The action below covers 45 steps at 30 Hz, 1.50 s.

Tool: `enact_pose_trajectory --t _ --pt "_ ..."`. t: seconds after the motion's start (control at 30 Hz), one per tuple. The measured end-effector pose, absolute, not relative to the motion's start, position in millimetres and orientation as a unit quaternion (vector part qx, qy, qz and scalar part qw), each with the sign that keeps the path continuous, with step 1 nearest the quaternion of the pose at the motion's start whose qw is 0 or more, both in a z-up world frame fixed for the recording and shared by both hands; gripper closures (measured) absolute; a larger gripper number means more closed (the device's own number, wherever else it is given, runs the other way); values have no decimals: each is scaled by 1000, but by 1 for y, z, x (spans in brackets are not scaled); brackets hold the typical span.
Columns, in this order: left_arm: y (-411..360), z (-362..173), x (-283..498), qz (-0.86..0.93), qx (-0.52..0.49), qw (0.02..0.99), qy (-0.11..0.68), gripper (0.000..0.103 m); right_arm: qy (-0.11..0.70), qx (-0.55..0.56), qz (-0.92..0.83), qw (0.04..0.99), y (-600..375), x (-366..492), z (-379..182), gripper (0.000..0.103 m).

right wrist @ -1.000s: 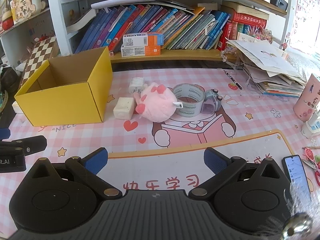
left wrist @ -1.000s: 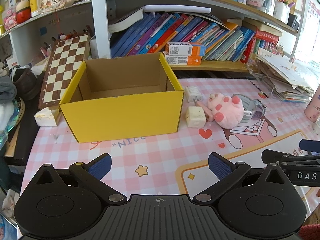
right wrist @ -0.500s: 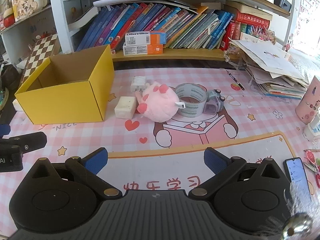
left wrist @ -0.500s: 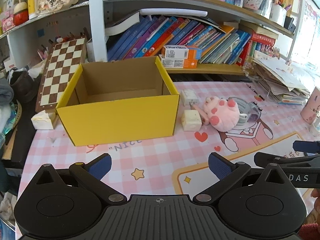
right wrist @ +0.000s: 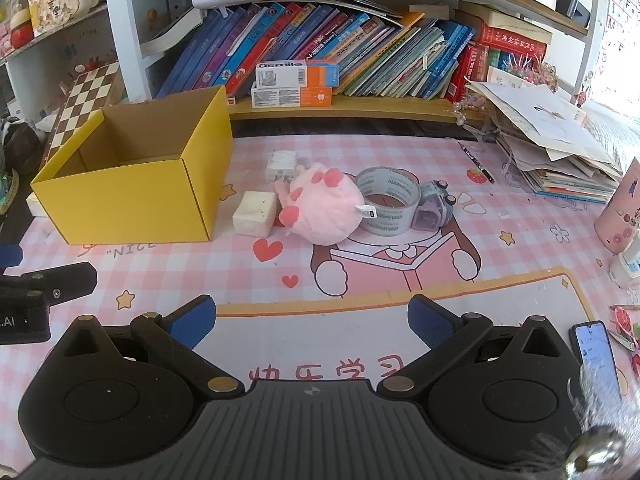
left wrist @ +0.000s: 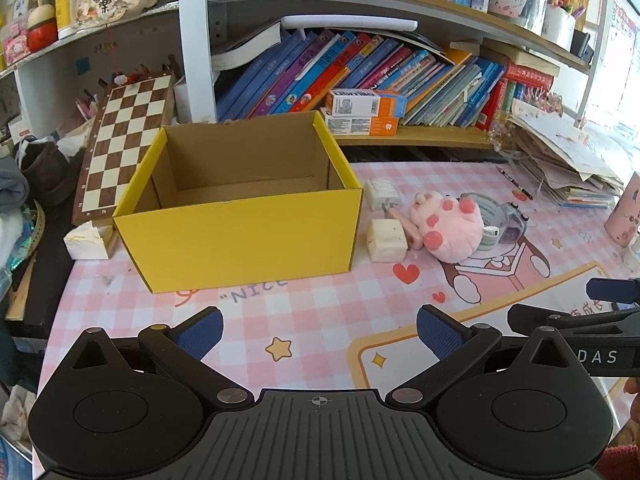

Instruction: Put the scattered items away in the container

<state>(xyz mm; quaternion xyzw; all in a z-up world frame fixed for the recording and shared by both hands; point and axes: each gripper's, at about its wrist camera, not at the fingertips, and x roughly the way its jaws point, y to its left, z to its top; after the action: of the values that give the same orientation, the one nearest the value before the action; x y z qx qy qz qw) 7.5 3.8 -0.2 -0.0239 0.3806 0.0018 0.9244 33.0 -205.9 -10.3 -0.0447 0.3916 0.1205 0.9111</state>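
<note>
Just ahead of our tongs, both wide open and holding nothing, lies bare pink checked mat. Over the last second our left gripper (left wrist: 319, 330) has edged closer to the yellow cardboard box (left wrist: 244, 236), still empty, so we judge no pickup begun; our right gripper (right wrist: 311, 318) has barely moved. Beyond it cluster a chalky white block (right wrist: 255, 213), fluffy pink plush (right wrist: 322, 206), glossy tape roll (right wrist: 387, 200), lilac toy camera (right wrist: 434, 208) and white charger (right wrist: 281, 165).
</note>
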Motion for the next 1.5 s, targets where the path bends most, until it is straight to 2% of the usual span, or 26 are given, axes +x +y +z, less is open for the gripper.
enact_pose_trajectory --t 1.5 --pt "3 -4 12 -13 -32 924 380 0 400 -42 133 906 -205 42 -14 0"
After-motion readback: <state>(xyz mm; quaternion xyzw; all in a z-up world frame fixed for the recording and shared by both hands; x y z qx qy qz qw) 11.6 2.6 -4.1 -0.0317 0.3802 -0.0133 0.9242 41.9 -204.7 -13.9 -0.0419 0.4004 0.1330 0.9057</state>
